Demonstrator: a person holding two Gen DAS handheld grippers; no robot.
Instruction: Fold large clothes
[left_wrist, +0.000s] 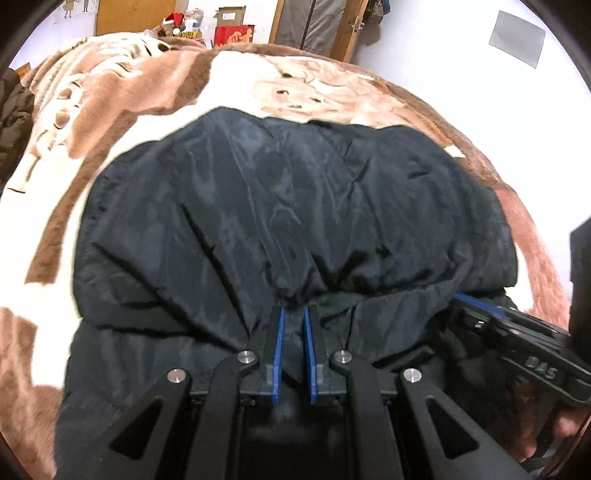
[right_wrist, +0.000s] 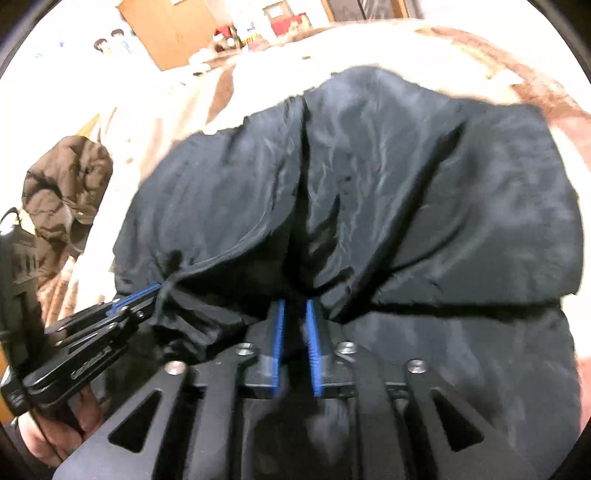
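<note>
One black jacket (left_wrist: 295, 206) lies on a bed covered by one brown and cream patterned blanket (left_wrist: 110, 110), and it fills the middle of both wrist views. It is doubled over: an upper layer lies on a lower one, with the near edge of the upper layer bunched into gathers. Its long axis runs side to side across both views, and the smooth rounded far edge points toward the wall and doors at the back of the room.

Two grippers work that near edge, one in each hand. The left gripper (left_wrist: 293, 314) has its blue pads nearly together, pinching a gathered fold of the black cloth. The right gripper (right_wrist: 295, 306) sits just beside it along the same edge; its blue pads (right_wrist: 313, 343) stand a little apart, and the cloth runs down between them, though the blur makes it hard to say whether they still press on it.

One brown puffy coat (right_wrist: 62, 192) lies at the left side of the bed, well apart from the jacket. Part of one hand (right_wrist: 48, 439) shows under the left gripper's handle.
</note>
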